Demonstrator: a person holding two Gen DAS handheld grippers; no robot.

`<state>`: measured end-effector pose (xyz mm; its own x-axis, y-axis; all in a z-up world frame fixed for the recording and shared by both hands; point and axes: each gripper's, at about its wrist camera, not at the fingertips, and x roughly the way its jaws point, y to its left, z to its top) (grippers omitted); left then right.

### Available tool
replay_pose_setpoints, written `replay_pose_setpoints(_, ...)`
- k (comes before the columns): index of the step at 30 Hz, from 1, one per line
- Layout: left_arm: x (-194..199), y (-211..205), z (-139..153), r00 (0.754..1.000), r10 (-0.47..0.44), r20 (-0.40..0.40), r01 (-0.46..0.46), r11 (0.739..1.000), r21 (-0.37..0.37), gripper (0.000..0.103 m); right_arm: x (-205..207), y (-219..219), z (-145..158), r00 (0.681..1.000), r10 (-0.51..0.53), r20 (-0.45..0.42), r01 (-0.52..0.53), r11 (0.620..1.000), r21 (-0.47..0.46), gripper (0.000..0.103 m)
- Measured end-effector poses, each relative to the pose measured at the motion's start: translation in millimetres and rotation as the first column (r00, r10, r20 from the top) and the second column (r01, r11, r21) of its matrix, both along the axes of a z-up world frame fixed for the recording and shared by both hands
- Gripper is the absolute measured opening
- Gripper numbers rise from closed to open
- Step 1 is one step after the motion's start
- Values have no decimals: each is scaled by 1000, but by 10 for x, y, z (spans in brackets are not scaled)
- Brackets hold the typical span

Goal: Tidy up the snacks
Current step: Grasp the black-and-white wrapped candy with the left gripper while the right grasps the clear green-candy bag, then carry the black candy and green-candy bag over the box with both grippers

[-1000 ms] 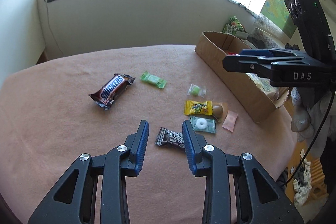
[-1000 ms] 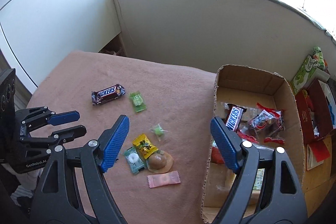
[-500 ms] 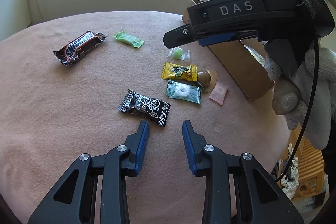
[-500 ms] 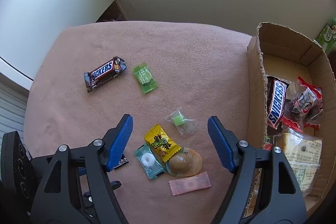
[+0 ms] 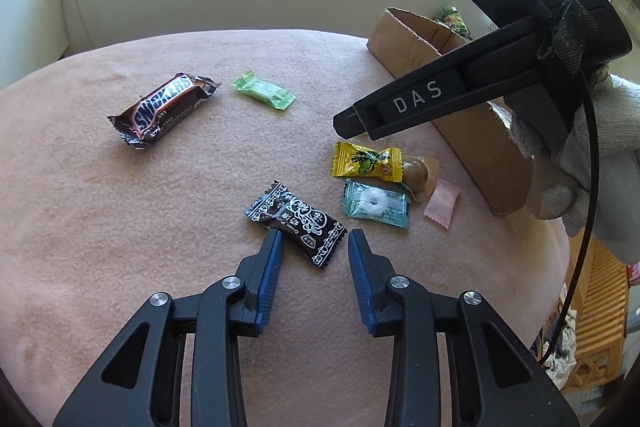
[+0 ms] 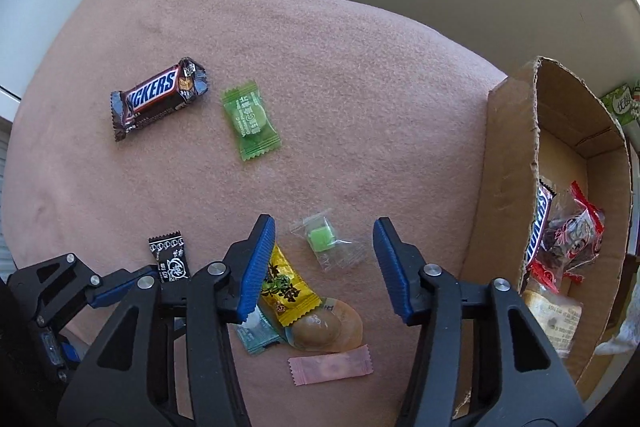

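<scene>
Loose snacks lie on a pink cloth. My left gripper (image 5: 315, 237) is open, its tips either side of the near end of a black-and-white candy (image 5: 294, 219). My right gripper (image 6: 324, 227) is open above a small clear packet with a green cube (image 6: 325, 241); its arm (image 5: 432, 99) crosses the left wrist view. Beside them lie a yellow candy (image 6: 285, 285), a teal mint (image 5: 376, 203), a brown round sweet (image 6: 318, 330) and a pink sachet (image 6: 331, 369). A Snickers bar (image 5: 162, 107) and a green candy (image 5: 264, 94) lie farther off.
A cardboard box (image 6: 508, 163) stands at the right edge of the cloth, holding another Snickers (image 6: 538, 223) and several wrapped snacks. The person's white-gloved hand (image 5: 576, 163) grips the right tool. A wall and window ledge lie beyond the table.
Both grippers have come down and closer to the cloth. The left one has moved up to the black candy; the right one has moved over the green-cube packet. Both stayed open.
</scene>
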<state>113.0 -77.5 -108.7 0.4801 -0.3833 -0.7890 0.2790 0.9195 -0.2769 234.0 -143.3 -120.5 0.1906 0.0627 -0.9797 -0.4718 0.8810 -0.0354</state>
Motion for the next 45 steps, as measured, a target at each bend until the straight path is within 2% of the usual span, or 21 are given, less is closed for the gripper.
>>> replay_pose_setpoints(2, 39, 3, 2, 1000, 4, 2, -4, 1000, 2, 39, 5, 47, -42, 1000, 13, -15, -14, 1000, -15, 41)
replay_pose_setpoints(6, 142, -64, 9, 1000, 13, 8, -13, 999, 34, 40, -21, 128, -101, 999, 34, -30, -35, 999, -19, 31)
replay_pose_setpoints(11, 264, -85, -27, 999, 18, 26, -20, 997, 81, 39, -31, 149, -117, 999, 29, -28, -29, 1000, 3, 23)
replay_pose_setpoints(12, 268, -92, -32, 999, 19, 36, -22, 995, 96, 35, -32, 148, -118, 999, 28, -27, -28, 1000, 8, 22)
replay_pose_setpoints(15, 311, -120, -57, 998, 20, 56, -27, 991, 134, 24, -28, 111, -107, 999, 23, -23, -23, 999, 23, 22)
replay_pose_setpoints(21, 273, -22, -39, 998, 24, 63, -32, 991, 128, 23, -12, -111, -50, 1000, 0, -7, 1, 997, 72, 21)
replay_pose_setpoints(30, 233, 154, 77, 996, 68, 65, -72, 995, 68, 23, -83, -392, 67, 998, -47, 31, 40, 982, 182, 21)
replay_pose_setpoints(37, 181, 213, 262, 992, 76, 97, -79, 996, 34, 23, -140, -711, 331, 992, -101, 73, 77, 958, 275, 21)
replay_pose_setpoints(45, 281, 26, 426, 989, 61, 132, -61, 998, -5, 23, -336, -1131, 824, 973, -175, 150, 116, 934, 339, 21)
